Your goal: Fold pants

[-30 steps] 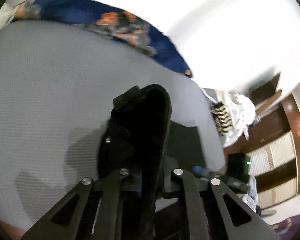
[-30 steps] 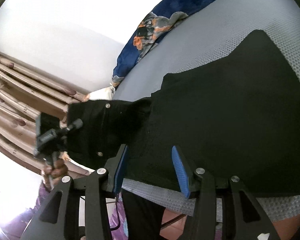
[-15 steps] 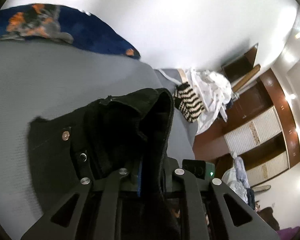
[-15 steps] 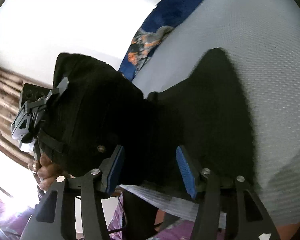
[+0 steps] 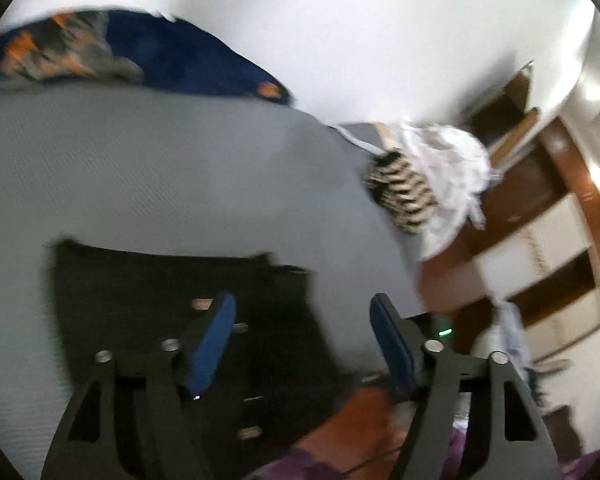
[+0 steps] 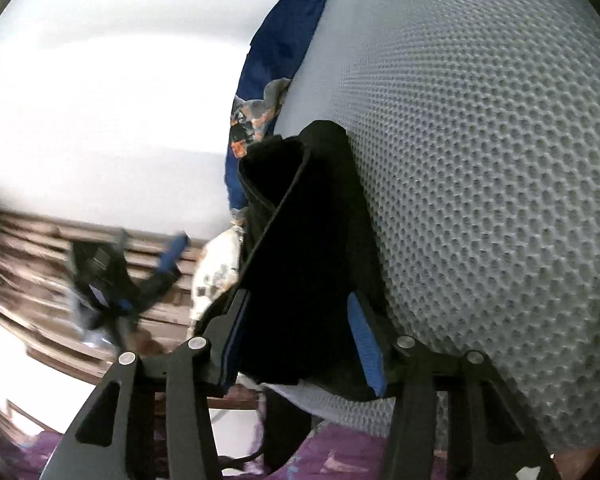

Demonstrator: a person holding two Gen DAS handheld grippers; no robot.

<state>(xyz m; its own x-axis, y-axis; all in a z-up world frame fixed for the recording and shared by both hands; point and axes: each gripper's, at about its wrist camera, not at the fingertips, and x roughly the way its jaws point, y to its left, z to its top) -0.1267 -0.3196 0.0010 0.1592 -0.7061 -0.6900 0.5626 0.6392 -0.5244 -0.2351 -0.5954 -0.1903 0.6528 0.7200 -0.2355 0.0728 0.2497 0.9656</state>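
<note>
Mattress (image 6: 480, 168), grey honeycomb mesh, w/ blue floral blanket (image 5: 148, 52) at far edge; wood wardrobe (image 5: 540, 232) right. Black pants (image 5: 160, 292) lie flat near edge. Left gripper (image 5: 302, 340) wide, empty. Right gripper (image 6: 296, 344) spread round pants fold; grip unclear.

One pair of black pants (image 5: 148, 280) lies at the near edge of one grey mesh-textured bed (image 5: 160, 168). Two grippers show: the left gripper (image 5: 302, 344) and the right gripper (image 6: 296, 344), each with two blue-padded fingers (image 5: 212, 340). One blue patterned blanket (image 5: 140, 52) lies along the bed's far edge. At the far right corner sit one striped cloth (image 5: 400, 196) and one white heap of fabric (image 5: 448, 168).
</note>
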